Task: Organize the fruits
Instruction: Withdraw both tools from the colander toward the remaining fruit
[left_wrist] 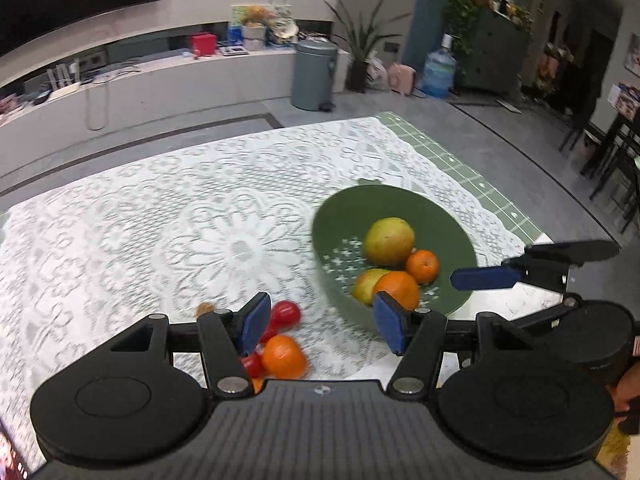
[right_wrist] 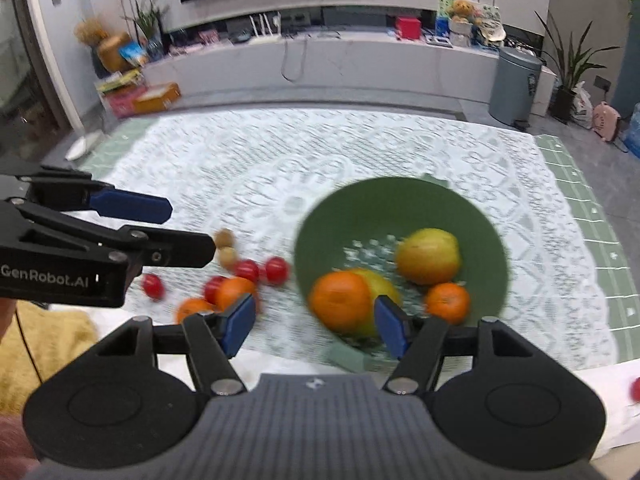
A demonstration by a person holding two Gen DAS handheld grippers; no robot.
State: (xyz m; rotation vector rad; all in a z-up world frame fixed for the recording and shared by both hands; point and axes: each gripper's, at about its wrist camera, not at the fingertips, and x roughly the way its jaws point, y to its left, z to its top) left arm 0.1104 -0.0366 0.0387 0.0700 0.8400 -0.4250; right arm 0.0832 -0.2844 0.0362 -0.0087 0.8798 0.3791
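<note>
Only the right view shows two brown fruits (right_wrist: 225, 247) and four tomatoes (right_wrist: 277, 270) beside two loose oranges (right_wrist: 234, 291) on the worktop (right_wrist: 248, 160), while the bowl (left_wrist: 344, 216) holds two oranges (left_wrist: 422, 266) and two pears (left_wrist: 389, 241), both grippers (left_wrist: 320, 322) (right_wrist: 315, 326) with fingers wide, empty.

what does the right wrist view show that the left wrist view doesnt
Only the right wrist view shows two small tan fruits together, a stray red fruit at its right edge and a cardboard box on the floor. Only the left wrist view shows the water jug. Both show the green bowl holding four fruits, loose oranges beside it, and both open grippers.
</note>
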